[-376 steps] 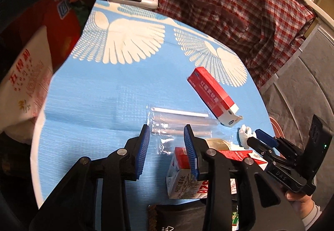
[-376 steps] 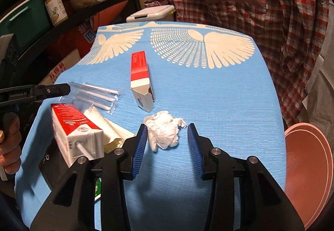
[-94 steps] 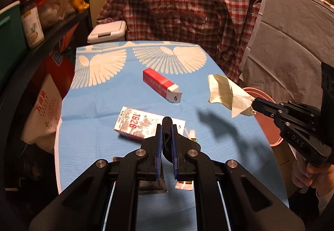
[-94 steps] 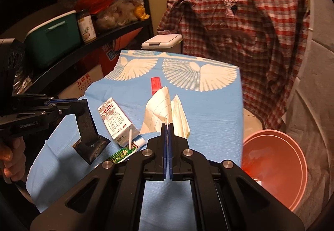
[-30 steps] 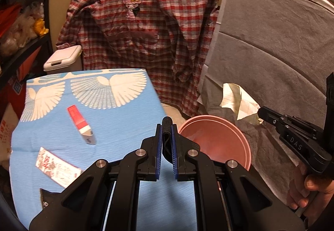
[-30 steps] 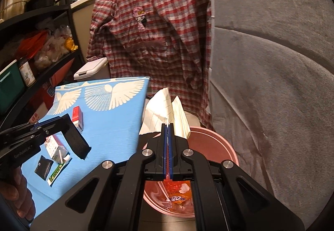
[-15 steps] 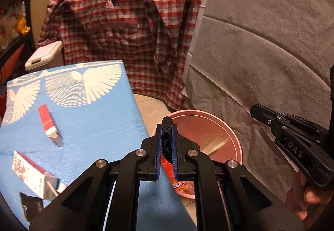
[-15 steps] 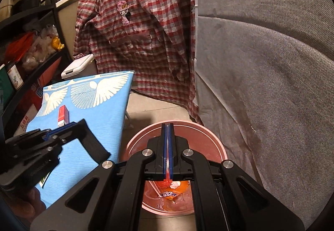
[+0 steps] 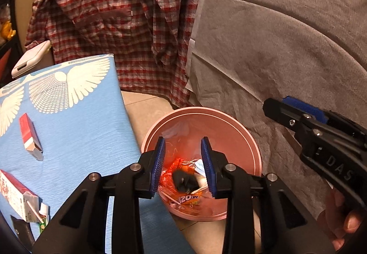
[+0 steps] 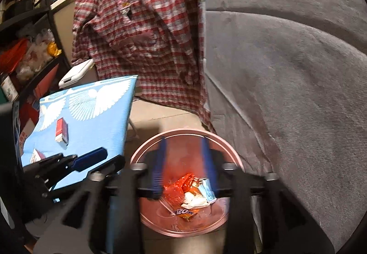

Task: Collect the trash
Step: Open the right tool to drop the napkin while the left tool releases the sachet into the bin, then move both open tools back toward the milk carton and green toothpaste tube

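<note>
Both the left tool [image 9: 183, 163] and the right tool [image 10: 183, 163] hang wide open and hold nothing above the pink bin [image 9: 243, 126], where a black scrap [image 9: 184, 181] lies on wrappers [image 10: 181, 192].

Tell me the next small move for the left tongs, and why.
Probably swing the left tongs back toward the blue table. They hang open and empty over the pink bin, with the black scrap already among the wrappers, while the red box and milk carton still lie on the table.
</note>
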### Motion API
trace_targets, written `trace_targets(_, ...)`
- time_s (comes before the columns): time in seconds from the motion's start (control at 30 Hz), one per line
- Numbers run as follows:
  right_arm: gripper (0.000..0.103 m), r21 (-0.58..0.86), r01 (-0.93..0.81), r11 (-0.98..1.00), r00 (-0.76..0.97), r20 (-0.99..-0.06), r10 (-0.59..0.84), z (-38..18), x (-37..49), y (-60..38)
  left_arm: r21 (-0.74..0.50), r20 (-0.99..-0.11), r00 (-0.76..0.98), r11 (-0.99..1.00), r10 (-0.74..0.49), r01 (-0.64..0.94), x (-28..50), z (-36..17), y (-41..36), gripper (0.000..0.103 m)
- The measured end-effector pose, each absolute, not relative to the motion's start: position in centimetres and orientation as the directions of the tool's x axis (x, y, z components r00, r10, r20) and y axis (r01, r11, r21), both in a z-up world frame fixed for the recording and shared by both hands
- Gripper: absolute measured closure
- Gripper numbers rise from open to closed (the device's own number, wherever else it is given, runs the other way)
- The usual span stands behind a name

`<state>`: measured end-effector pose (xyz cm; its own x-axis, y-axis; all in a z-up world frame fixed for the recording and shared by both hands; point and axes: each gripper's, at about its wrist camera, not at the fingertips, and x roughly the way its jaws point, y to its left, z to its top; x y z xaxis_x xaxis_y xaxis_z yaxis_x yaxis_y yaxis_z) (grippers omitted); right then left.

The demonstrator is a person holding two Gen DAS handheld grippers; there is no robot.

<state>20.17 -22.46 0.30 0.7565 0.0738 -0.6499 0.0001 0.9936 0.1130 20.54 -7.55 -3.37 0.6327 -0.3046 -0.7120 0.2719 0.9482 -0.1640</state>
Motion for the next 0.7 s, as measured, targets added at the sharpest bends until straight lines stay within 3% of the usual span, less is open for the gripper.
trace_targets(0.4,0.06,0.119,-0.005,0.993,0.81,-0.582,0.074,1.6,18.9,-22.1,-0.156,-0.679,0.681,0.96,-0.275,0.233,19.2,-1.2,-4.2,0.071)
trace_targets(0.7,0.061,0.112,-0.097,0.989,0.811,-0.567,0.144,1.3,17.3,-18.4,-0.128,-0.659,0.726,0.981,-0.194,0.145,17.0,1.0,2.7,0.073)
